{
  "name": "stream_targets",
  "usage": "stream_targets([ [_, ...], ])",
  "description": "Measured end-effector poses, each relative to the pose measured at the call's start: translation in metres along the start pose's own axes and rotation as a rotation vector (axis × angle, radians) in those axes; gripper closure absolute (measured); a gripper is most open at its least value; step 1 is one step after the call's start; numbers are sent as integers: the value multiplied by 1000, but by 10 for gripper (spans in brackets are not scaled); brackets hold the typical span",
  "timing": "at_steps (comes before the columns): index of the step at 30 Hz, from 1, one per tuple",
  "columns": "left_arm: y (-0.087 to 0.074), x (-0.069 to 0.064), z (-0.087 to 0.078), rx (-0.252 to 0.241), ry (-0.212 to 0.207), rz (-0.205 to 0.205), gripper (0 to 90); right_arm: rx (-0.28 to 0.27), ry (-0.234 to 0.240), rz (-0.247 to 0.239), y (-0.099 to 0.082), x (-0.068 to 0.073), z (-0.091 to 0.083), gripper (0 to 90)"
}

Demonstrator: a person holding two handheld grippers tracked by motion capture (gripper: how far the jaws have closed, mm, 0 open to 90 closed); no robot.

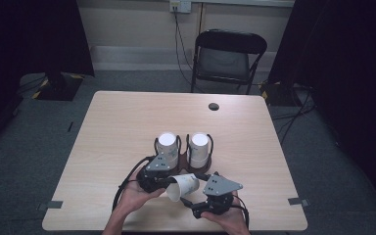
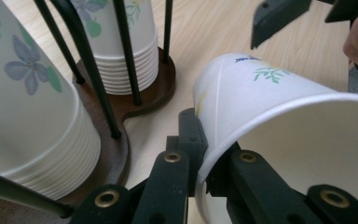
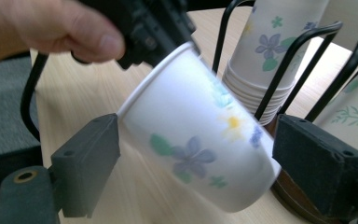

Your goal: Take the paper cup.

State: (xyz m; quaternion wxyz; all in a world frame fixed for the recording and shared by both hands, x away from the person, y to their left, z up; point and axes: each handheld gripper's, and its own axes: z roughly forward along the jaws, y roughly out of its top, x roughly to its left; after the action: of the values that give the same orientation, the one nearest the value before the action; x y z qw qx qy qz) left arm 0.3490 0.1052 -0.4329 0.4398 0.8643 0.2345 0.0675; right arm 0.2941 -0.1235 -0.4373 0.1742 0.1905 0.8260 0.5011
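- Cup [image 1: 182,187]: one white paper cup with a flower print, held tipped on its side above the table [image 1: 117,122], just in front of the wooden rack [image 1: 210,159], on your side of it. Its open mouth faces down and toward you in the high view; its closed base points up and toward the rack.
- Left gripper [image 1: 162,182]: your left hand [image 1: 139,193] carries it, just in front of the rack's left-hand stack. Its jaws are clenched on the cup's rim, one jaw outside the wall and one inside, as the left gripper view shows at the cup's lip [image 2: 205,158].
- Right gripper [image 1: 196,196]: your right hand [image 1: 230,220] carries it, in front of the rack and nearer to you than the cup. Its jaws are released and stand wide on either side of the cup; in the right gripper view the left pad sits just beside the rim, and the right pad stands clear of the base.
- Rack: brown wooden base with black wire uprights, near the middle of the table, holding two upside-down stacks of flowered cups, left stack [image 1: 167,147] and right stack [image 1: 199,148].
- Chair [image 1: 227,54]: black folding chair on the floor, well beyond the rack, past the table's far edge.
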Motion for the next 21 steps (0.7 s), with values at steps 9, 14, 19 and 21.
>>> stream_targets([
  [9,11,0,-2,41,14,-6,884,46,-53,-97,1,3,8,116],
  [14,9,3,-1,38,14,-41,886,42,-50,-104,-3,1,14,111],
  [19,9,3,-1,34,-14,-56,890,62,-60,-125,-4,1,22,107],
  [21,9,2,0,23,-41,-62,889,70,-62,-133,-3,3,26,111],
])
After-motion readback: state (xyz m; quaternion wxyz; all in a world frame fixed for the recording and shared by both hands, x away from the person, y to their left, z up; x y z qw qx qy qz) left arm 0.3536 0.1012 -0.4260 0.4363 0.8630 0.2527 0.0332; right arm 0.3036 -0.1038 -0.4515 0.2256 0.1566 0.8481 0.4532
